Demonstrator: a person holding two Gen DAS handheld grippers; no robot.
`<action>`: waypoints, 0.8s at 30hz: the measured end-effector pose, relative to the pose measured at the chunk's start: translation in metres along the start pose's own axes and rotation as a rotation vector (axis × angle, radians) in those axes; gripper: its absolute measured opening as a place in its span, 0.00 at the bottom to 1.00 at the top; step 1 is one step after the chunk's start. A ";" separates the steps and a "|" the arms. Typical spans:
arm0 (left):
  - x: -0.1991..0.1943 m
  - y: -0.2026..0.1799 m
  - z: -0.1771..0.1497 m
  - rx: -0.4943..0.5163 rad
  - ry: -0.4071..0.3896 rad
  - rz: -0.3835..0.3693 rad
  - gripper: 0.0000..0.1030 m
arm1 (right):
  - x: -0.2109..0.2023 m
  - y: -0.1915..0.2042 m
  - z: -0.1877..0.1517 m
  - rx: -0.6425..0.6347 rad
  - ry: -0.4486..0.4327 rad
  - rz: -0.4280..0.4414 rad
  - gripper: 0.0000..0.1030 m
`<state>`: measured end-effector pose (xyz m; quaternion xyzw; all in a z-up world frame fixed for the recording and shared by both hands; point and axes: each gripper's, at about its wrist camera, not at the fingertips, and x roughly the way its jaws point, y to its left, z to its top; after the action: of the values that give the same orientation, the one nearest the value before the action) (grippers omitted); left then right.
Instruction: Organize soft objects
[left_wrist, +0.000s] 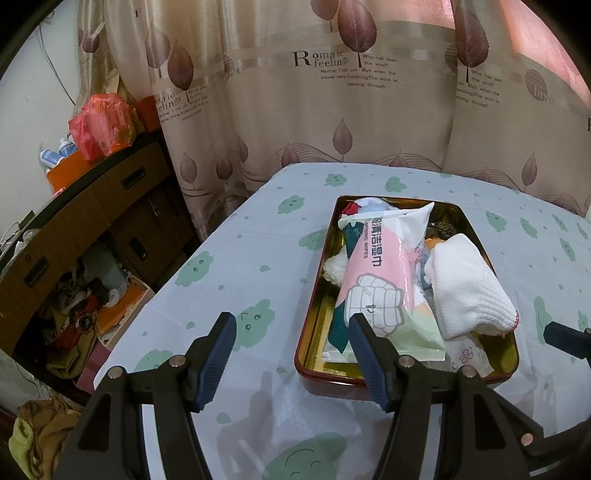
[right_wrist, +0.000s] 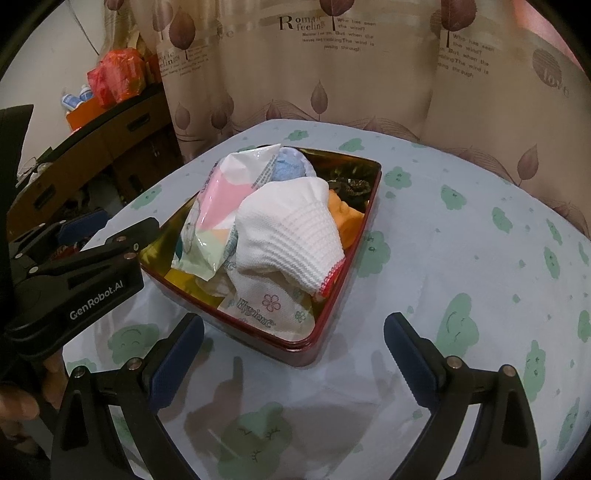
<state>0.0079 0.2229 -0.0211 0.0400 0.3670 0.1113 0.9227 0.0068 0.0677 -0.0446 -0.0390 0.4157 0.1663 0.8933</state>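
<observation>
Hygiene-printed packet beneath white sock, legible from right wrist only.

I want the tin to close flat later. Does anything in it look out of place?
Yes. The wet wipes pack lies slanted on top of the pile in the tin, rising above its rim, and the white knit cloth is heaped high.

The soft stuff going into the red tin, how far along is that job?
Mostly done, it seems: the wet wipes pack, white knit glove and tissue packet all lie in the red tin. Nothing is in hand; the left gripper and right gripper are open. No loose soft items show on the tablecloth.
</observation>
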 end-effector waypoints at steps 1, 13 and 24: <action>0.000 0.000 0.000 0.002 -0.001 0.002 0.63 | 0.000 0.000 0.000 0.002 0.002 0.002 0.94; 0.000 0.001 0.000 0.000 -0.002 0.006 0.63 | 0.003 0.001 0.000 -0.003 0.014 0.004 0.94; 0.000 0.001 0.000 0.002 -0.002 0.004 0.63 | 0.005 0.002 -0.001 -0.003 0.022 0.005 0.94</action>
<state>0.0078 0.2236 -0.0209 0.0417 0.3663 0.1126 0.9227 0.0085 0.0703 -0.0493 -0.0413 0.4252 0.1690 0.8882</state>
